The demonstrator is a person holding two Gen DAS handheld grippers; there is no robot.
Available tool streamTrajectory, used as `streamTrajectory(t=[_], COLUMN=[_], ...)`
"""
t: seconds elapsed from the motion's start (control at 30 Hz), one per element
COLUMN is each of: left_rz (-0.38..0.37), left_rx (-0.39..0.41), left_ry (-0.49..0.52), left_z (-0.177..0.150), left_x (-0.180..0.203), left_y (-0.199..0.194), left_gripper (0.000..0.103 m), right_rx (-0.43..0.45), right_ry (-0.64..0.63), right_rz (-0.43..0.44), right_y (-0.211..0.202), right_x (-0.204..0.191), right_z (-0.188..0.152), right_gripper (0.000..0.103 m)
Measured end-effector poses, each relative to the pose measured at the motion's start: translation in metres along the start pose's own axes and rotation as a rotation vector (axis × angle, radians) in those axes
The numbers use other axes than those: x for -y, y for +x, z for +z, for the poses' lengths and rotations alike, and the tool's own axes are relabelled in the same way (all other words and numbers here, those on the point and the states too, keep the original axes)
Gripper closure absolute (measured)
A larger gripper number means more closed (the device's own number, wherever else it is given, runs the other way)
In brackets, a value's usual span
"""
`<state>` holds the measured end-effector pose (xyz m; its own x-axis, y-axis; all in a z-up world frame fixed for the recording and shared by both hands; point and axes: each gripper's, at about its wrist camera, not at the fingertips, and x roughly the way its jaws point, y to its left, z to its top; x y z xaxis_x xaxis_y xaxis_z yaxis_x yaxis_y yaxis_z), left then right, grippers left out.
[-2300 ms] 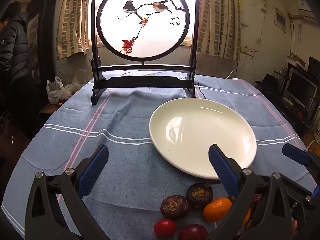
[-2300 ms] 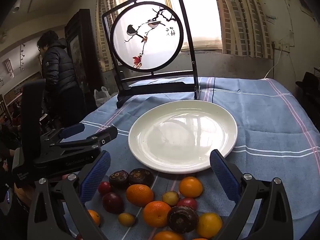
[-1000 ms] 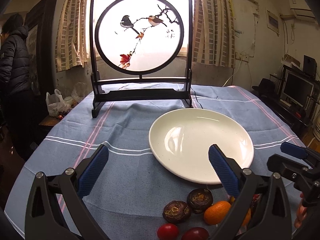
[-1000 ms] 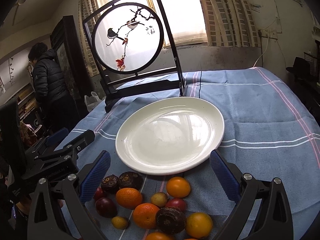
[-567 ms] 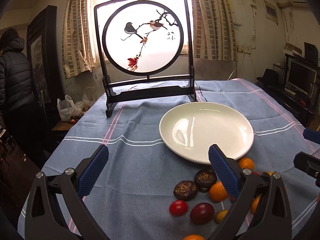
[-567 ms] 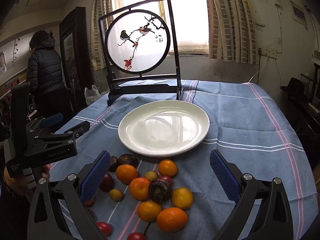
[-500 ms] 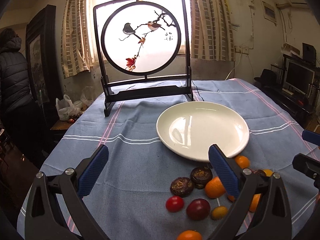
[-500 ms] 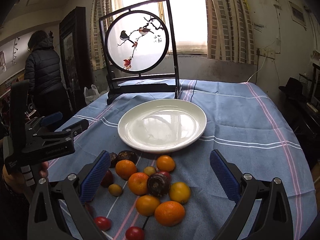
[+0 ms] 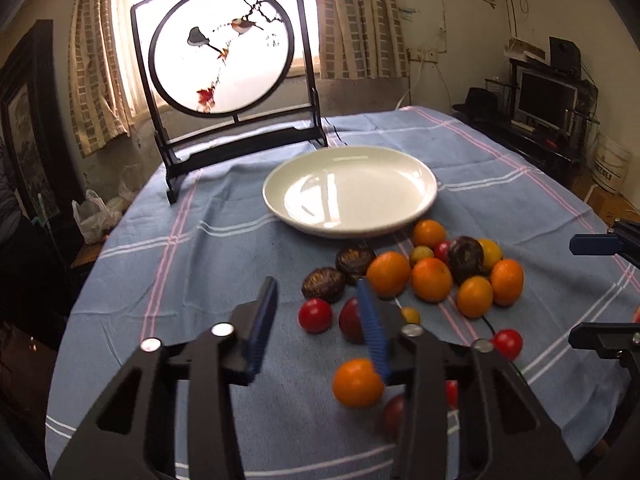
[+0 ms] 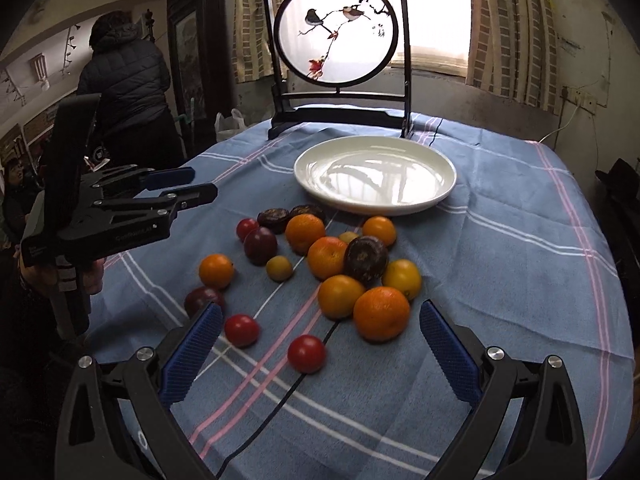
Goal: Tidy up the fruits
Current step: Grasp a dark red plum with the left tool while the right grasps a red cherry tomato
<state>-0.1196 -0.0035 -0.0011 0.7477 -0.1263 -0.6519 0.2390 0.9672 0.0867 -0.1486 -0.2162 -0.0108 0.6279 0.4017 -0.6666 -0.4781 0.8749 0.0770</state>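
Note:
A white plate point(image 9: 350, 196) lies empty on the blue striped tablecloth; it also shows in the right wrist view point(image 10: 376, 176). In front of it lies a loose heap of fruit: oranges point(image 10: 380, 312), dark brown round fruits point(image 10: 366, 258), dark plums point(image 10: 260, 245) and small red tomatoes point(image 10: 306, 354). My left gripper point(image 9: 320, 320) hovers above the cloth left of the heap, jaws half closed and empty; it also shows in the right wrist view point(image 10: 196, 186). My right gripper point(image 10: 316, 354) is wide open and empty above the near fruits.
A black-framed round screen with painted birds point(image 10: 338, 40) stands behind the plate. A person in a dark jacket point(image 10: 124, 76) stands beyond the table's left side. A monitor on a shelf point(image 9: 546, 98) is at the right wall.
Both grippers have pulled back and risen, so more fruit is in view. My left gripper's jaws have narrowed from wide open to a smaller gap.

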Motion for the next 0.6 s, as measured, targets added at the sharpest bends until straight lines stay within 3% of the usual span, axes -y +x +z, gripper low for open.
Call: streamTrajectory(t=[0.03, 0.07, 0.23, 0.33, 0.4, 0.47, 0.53, 0.57, 0.6], left_rz=[-0.021, -0.043, -0.145, -0.135, -0.173, -0.212, -0.214, -0.229, -0.242], left_rx=[-0.026, -0.047, -0.146, -0.138, -0.164, -0.149, -0.122, -0.122, -0.130], left_ry=[-0.001, 0.003, 0.108, 0.137, 0.105, 0.104, 0.126, 0.135, 0.143], left_z=[-0.008, -0.017, -0.059, -0.064, -0.061, -0.061, -0.059, -0.059, -0.058], left_x=[-0.002, -0.002, 0.016, 0.019, 0.014, 0.010, 0.011, 0.012, 0.014], left_y=[0.002, 0.005, 0.013, 0.009, 0.003, -0.009, -0.015, -0.016, -0.014], left_gripper=[0.081, 0.082, 0.078, 0.078, 0.078, 0.077, 0.068, 0.064, 0.064], right_rx=[-0.026, -0.059, -0.164, -0.196, -0.192, -0.202, -0.215, -0.218, -0.231], right_ry=[-0.009, -0.020, -0.102, -0.129, -0.168, -0.173, -0.183, -0.192, -0.190], right_rz=[0.020, 0.046, 0.100, 0.123, 0.065, 0.065, 0.043, 0.022, 0.008], right_y=[0.003, 0.007, 0.030, 0.047, 0.052, 0.053, 0.053, 0.055, 0.059], right_x=[-0.003, -0.007, -0.030, -0.042, -0.046, -0.042, -0.036, -0.032, -0.028], right_z=[-0.004, -0.009, -0.026, -0.021, -0.016, -0.014, -0.015, -0.015, -0.015], right_gripper=[0.010, 0.014, 0.018, 0.028, 0.030, 0.031, 0.032, 0.036, 0.050])
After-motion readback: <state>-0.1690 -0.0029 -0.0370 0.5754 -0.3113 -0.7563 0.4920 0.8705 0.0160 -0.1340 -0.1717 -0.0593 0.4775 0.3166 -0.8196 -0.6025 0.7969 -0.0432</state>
